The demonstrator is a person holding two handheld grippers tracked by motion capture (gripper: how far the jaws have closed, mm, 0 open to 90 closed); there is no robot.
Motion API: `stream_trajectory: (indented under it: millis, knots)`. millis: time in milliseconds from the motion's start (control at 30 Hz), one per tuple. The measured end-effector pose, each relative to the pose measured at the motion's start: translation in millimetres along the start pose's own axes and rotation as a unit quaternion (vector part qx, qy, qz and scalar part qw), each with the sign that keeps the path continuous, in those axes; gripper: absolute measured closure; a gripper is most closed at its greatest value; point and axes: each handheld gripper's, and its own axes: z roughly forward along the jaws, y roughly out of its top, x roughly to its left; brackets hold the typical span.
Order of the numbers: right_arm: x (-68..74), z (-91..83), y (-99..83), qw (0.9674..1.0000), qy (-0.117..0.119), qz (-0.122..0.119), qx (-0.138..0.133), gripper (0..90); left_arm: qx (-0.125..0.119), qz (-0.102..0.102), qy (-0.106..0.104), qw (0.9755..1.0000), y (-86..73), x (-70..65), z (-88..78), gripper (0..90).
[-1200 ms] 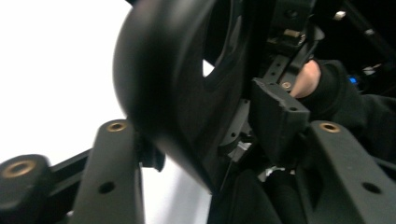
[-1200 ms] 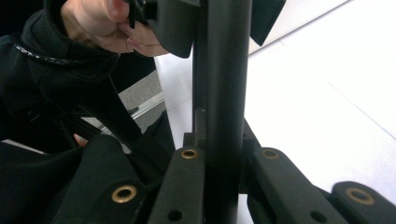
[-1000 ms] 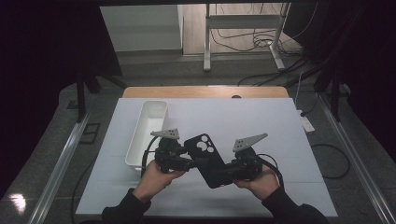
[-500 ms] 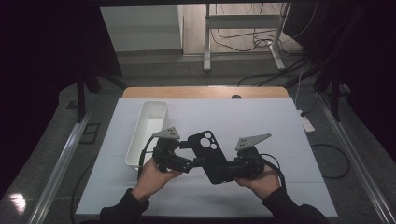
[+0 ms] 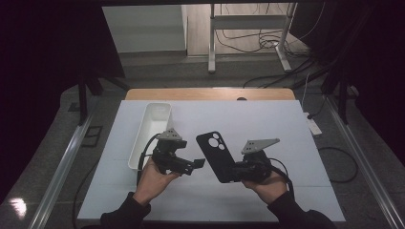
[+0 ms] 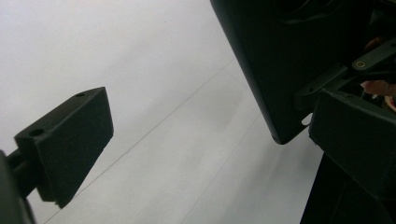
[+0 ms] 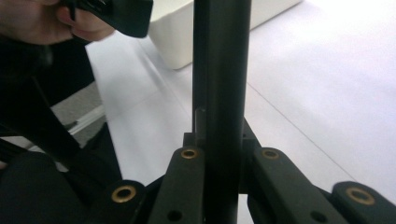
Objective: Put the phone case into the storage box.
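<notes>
- The right gripper has its jaws closed on the lower end of a black phone case; in the right gripper view the case stands edge-on between the two jaws, pressed from both sides.
- The case is lifted off the white table and leans up and away from the right gripper, with the camera holes at its far end.
- The left gripper has its jaws apart and grips nothing; in the left gripper view one jaw is at the left and the other at the right, with bare table between them and the case just in front, not touching.
- The two grippers are near each other, tips facing, with a small gap.
- Behind the left gripper, a little to its outer side, stands a long white tray, which looks empty.
- My judgement: picking up is done, the case is held safely by one side only. Left to do, probably, is to place it, maybe in the tray, or to pass it to the left gripper.
</notes>
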Motion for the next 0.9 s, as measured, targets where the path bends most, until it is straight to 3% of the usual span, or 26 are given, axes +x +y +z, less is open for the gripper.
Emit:
stream_trajectory:
  millis: [300,667,900]
  knots:
    - [3.1,3.3,-0.4,0.9998,-0.015,-0.013,0.009,86.0,0.007,0.001,0.011,0.9999,2.3,-1.6,-2.0,5.7]
    - [4.9,6.8,-0.8,0.9995,-0.017,-0.021,0.014,86.0,-0.005,-0.039,-0.031,0.9988,4.6,5.3,-8.7,39.8]
    - [5.6,8.0,-0.9,0.9995,-0.018,-0.024,0.014,86.0,-0.006,-0.044,-0.040,0.9982,5.3,6.1,-10.3,58.2]
